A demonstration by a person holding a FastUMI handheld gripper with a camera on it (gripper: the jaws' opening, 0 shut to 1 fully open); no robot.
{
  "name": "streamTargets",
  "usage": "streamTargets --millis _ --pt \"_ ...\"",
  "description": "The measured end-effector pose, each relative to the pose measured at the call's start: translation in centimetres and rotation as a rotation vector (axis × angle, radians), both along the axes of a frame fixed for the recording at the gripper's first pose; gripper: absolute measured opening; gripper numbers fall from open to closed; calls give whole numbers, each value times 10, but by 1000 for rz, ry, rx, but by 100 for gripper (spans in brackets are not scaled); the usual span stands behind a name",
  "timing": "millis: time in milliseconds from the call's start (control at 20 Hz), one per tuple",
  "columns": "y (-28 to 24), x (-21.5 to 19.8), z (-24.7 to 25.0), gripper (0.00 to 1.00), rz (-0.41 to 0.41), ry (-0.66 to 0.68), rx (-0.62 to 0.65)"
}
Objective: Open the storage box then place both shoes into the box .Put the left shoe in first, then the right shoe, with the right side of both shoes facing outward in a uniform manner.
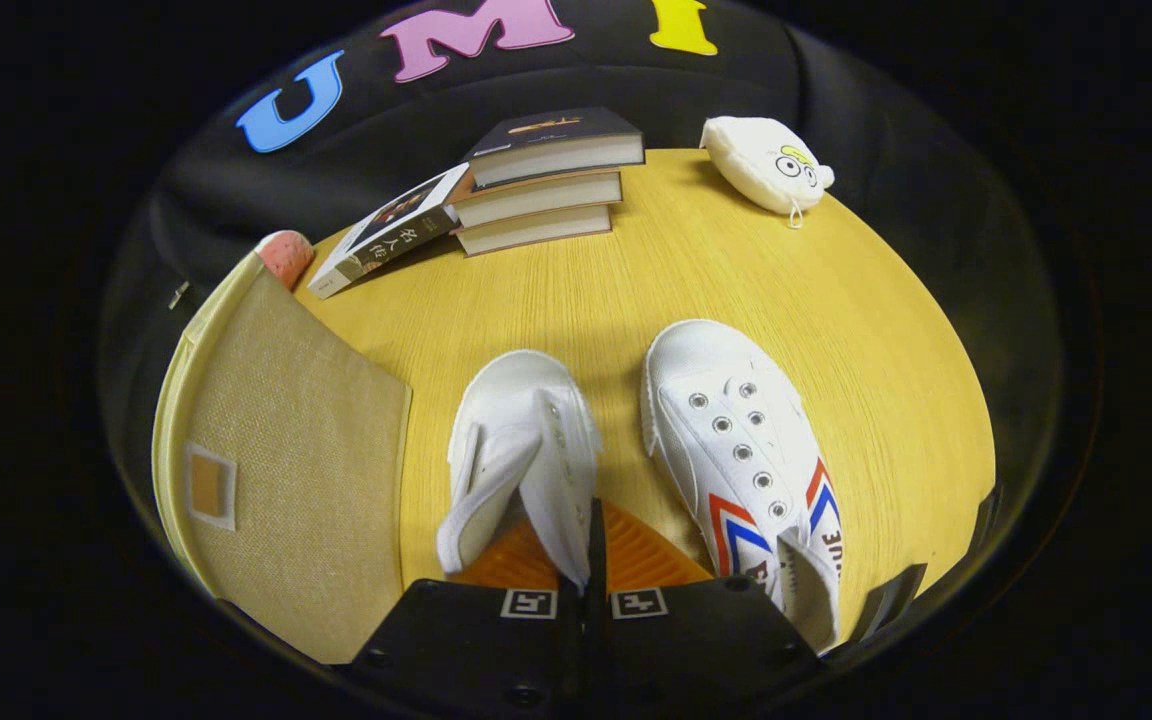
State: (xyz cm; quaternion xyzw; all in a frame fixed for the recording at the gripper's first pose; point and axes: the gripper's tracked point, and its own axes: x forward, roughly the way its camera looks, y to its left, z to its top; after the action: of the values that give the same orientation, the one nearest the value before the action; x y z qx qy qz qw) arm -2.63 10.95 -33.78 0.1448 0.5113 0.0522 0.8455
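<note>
- Gripper (591,560): its two fingers are drawn together, clamped on the side wall of the left-hand shoe near the opening. Only a thin dark seam shows between them.
- Held shoe (521,450): a white canvas shoe, tilted over so its inside faces the camera. The toe points away from the fingers, toward the far side of the table. Its tongue hangs loose to one side. Whether the toe rests on the table or hangs just above it cannot be told.
- Second shoe (736,450): a white canvas shoe with red and blue chevron stripes on its side, lying flat on the table just beside the held shoe and apart from it. Metal eyelets are visible with no laces threaded. The toe also points away from the fingers.
- Storage box (286,450): a beige fabric box at the table's left side, next to the held shoe. Its woven flat face carries a small label window. The flap appears closed.
- Table (716,270): yellow wood-grain top, bearing all the items.
- Books (546,175): a stack of three at the far side of the table, well beyond the shoes. A fourth book (391,230) leans tilted against the stack on its left.
- Plush toy (766,165): white, with a cartoon face, lying at the far edge to the right of the books.
- Pink object (284,255): a rounded item behind the box's far corner, partly hidden; its nature cannot be told.
</note>
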Motion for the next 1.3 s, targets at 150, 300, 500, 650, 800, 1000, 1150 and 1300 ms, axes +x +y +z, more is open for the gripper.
streamTargets --millis 150,300,500,650,800,1000,1150,1300 --pt "-1 -4 26 5 -27 13 36" --pt "-3 -4 64 5 -75 19 79" --pt "3 3 125 5 -107 -11 108" --pt "24 7 166 5 -129 -24 141" --pt "63 11 196 5 -131 -6 221" --pt "118 -2 201 5 -130 97 241" --pt "160 -13 187 5 -99 166 227" --pt "192 -20 164 5 -103 227 214"
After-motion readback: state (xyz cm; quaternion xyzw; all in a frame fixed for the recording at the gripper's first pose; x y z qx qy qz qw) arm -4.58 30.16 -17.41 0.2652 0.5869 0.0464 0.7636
